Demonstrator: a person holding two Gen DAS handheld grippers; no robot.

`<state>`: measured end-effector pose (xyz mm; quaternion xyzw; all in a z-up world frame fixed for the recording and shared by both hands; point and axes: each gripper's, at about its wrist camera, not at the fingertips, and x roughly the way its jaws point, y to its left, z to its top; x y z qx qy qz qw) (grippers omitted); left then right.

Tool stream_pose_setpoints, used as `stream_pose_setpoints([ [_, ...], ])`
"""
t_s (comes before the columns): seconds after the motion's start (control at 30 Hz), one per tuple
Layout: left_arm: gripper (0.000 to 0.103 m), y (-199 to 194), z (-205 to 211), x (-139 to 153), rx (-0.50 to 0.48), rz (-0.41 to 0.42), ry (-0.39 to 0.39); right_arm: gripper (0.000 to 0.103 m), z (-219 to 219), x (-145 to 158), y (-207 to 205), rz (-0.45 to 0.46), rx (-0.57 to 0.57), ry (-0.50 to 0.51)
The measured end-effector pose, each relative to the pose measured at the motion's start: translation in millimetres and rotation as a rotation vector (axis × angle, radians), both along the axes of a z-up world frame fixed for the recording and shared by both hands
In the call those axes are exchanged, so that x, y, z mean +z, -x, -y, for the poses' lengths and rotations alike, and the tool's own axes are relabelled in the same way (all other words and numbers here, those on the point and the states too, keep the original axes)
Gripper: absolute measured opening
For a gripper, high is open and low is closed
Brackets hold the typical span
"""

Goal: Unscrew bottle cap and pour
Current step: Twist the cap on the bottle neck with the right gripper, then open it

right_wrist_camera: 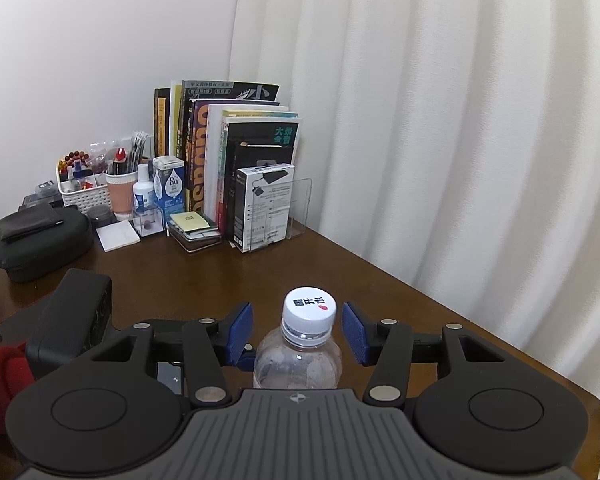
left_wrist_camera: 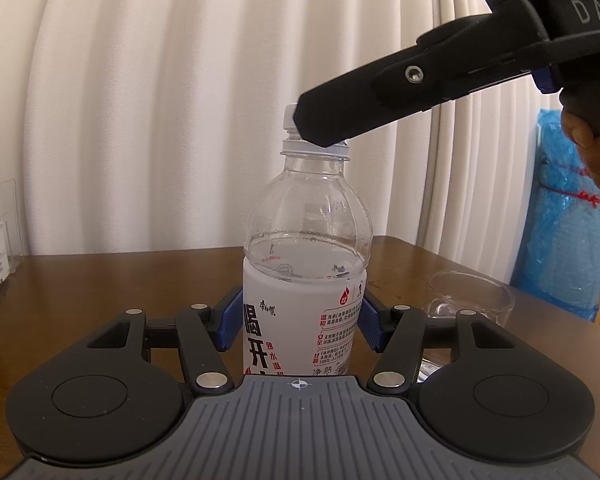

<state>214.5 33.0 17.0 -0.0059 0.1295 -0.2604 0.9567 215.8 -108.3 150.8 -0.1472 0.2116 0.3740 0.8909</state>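
On the brown table (left_wrist_camera: 100, 280) stands the water bottle (left_wrist_camera: 306, 264), upright and partly full, and my left tongs (left_wrist_camera: 300, 316) pinch its white label from both sides with their blue pads. From the right, my right tongs (right_wrist_camera: 298, 332) reach over its neck, spread, one pad on either side of the white cap (right_wrist_camera: 309, 310) with a gap to each, so nothing is pinched there. Right of the bottle sits an empty glass (left_wrist_camera: 470, 300). Books (right_wrist_camera: 228, 152) stand at the far left edge, before the curtain (right_wrist_camera: 440, 120).
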Motion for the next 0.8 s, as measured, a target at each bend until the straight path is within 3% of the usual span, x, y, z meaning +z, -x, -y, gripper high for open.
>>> stream_pose_setpoints([
  [0.4, 0.059, -1, 0, -1, 0.000, -0.001, -0.003, 0.058, 6, 3, 18, 0.003, 0.022, -0.008],
  [0.53, 0.059, -1, 2, -2, 0.000, 0.001, -0.007, 0.058, 4, 4, 6, 0.005, -0.026, -0.021],
  [0.8, 0.059, -1, 2, -2, 0.000, -0.003, -0.003, 0.062, 0, -1, 6, -0.006, -0.018, -0.027],
])
